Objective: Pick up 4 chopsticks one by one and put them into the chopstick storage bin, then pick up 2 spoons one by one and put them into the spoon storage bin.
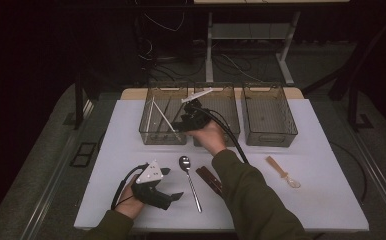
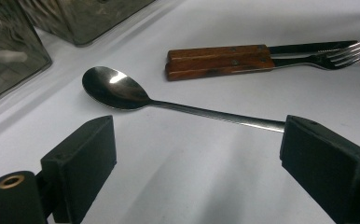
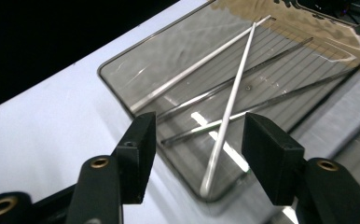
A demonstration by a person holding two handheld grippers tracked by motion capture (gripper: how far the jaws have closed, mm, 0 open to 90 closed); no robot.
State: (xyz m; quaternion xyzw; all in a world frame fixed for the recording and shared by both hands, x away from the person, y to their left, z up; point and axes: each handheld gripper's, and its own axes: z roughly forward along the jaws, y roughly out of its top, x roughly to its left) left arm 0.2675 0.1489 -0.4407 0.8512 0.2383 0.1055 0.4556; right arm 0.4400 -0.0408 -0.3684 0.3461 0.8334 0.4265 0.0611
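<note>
Right gripper (image 3: 197, 149): jaws apart, nothing clamped; white chopstick (image 3: 229, 109) lies released below, leaned inside left bin (image 1: 146, 132). Left gripper (image 2: 197, 163): jaws spread, empty; spoon (image 2: 122, 91) just ahead. Risk: chopstick is clipped on withdrawal, tipped out. Risk: spoon handle is pushed aside if approach is skewed.

Three clear plastic bins (image 1: 269, 131) stand side by side at the back of the white tabletop (image 1: 311, 200). Two thin white chopsticks (image 1: 161, 114) lie crossed in the left bin (image 1: 148, 135). A steel spoon (image 1: 189, 181) lies in front, left of the wooden-handled knife and fork (image 1: 209, 178).
</note>
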